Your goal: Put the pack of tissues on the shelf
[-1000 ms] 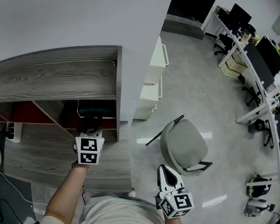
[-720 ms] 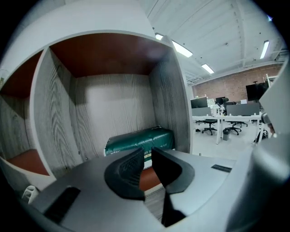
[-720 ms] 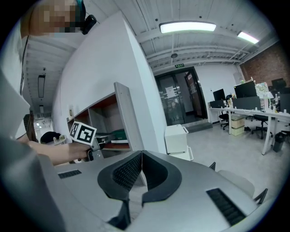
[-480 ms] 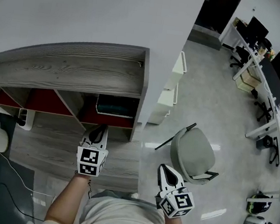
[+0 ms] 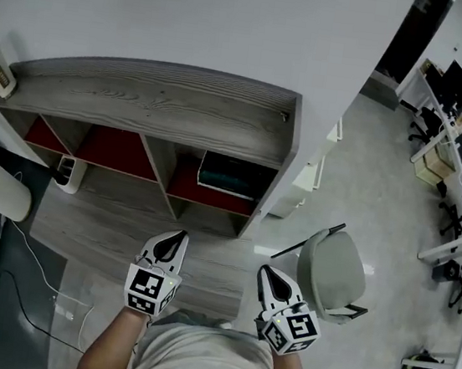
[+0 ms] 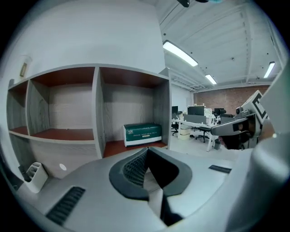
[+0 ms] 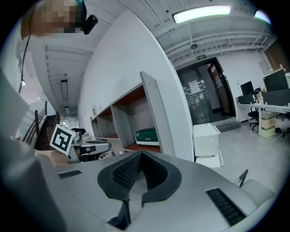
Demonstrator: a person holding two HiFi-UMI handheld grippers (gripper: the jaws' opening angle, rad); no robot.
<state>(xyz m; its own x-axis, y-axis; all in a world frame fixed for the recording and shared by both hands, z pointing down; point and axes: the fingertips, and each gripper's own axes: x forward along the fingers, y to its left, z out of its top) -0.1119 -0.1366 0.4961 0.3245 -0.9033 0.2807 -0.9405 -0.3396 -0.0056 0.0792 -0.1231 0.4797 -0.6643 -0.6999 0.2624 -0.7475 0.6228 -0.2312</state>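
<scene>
Pack of tissues (image 5: pixel 229 175) is being borne by shelf (image 5: pixel 157 106) at twelve o'clock, task seemingly done; left hand-held gripper (image 5: pixel 175 240) and right hand-held gripper (image 5: pixel 272 279) are being held pressed together, empty.

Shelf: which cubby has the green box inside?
The right-end cubby. The green pack sits in it, while the other cubbies to its left show only bare red floors.

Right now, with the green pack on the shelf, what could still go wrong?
The tissue pack seems to sit toward the front of its compartment, so a knock to the shelf might tip it out. Stepping away, the person could bump the chair close on the right.
</scene>
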